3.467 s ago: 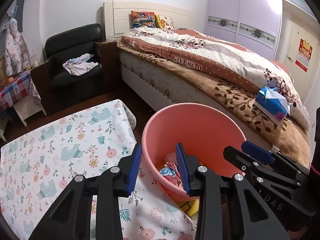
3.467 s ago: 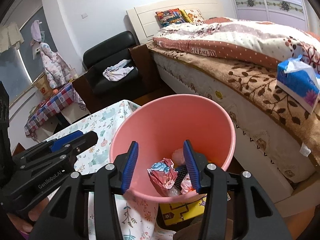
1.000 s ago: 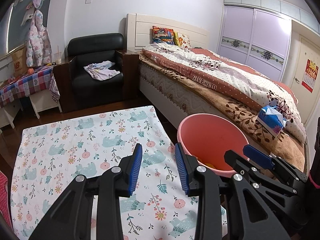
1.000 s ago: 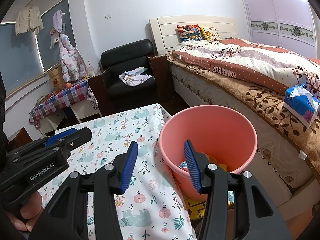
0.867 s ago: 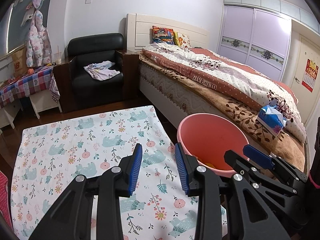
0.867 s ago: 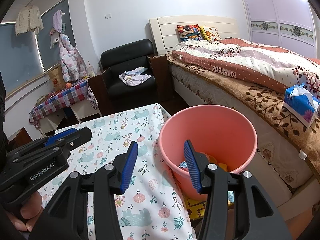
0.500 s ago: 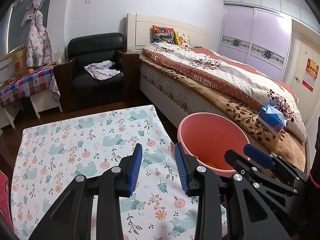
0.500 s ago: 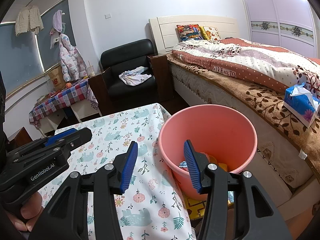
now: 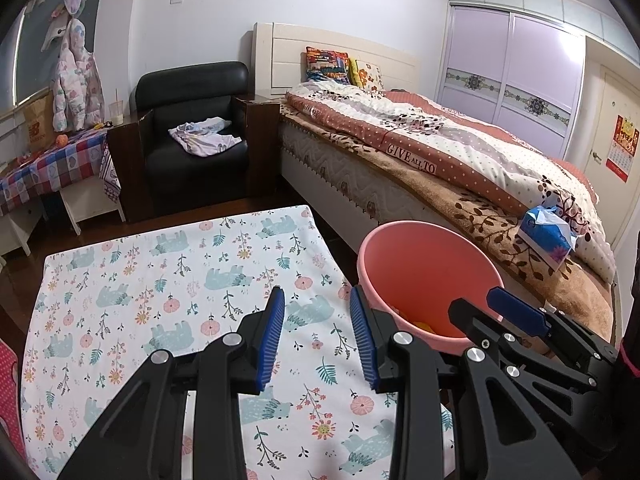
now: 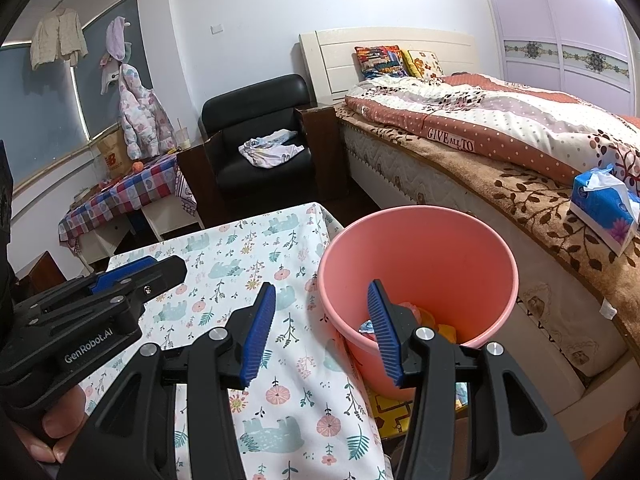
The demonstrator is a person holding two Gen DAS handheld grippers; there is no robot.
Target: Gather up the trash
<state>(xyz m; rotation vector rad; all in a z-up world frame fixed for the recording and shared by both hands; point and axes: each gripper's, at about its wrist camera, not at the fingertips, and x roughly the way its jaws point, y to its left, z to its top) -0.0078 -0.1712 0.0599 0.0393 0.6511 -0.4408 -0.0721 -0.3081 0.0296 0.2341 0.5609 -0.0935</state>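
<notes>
A pink plastic bucket [image 9: 430, 276] [image 10: 420, 264] stands beside the table's right edge, with crumpled wrappers [image 10: 404, 318] lying at its bottom. My left gripper [image 9: 318, 338] hovers open over the floral tablecloth [image 9: 168, 280], nothing between its blue pads. My right gripper [image 10: 322, 330] is also open and empty, its right finger overlapping the bucket's near rim in the right wrist view. The right gripper's body [image 9: 540, 344] shows at the right of the left wrist view, and the left gripper's body [image 10: 88, 308] at the left of the right wrist view, held by a hand [image 10: 56, 428].
A bed [image 9: 440, 160] with a patterned quilt runs along the right, a blue tissue pack [image 9: 546, 236] on its near edge. A black armchair [image 9: 192, 128] with a folded cloth stands behind the table. A small checked-cloth table [image 9: 44, 168] sits at the left.
Since the oldest frames both grippers have drawn back and up from the bucket's mouth. Over the last second nothing has visibly moved.
</notes>
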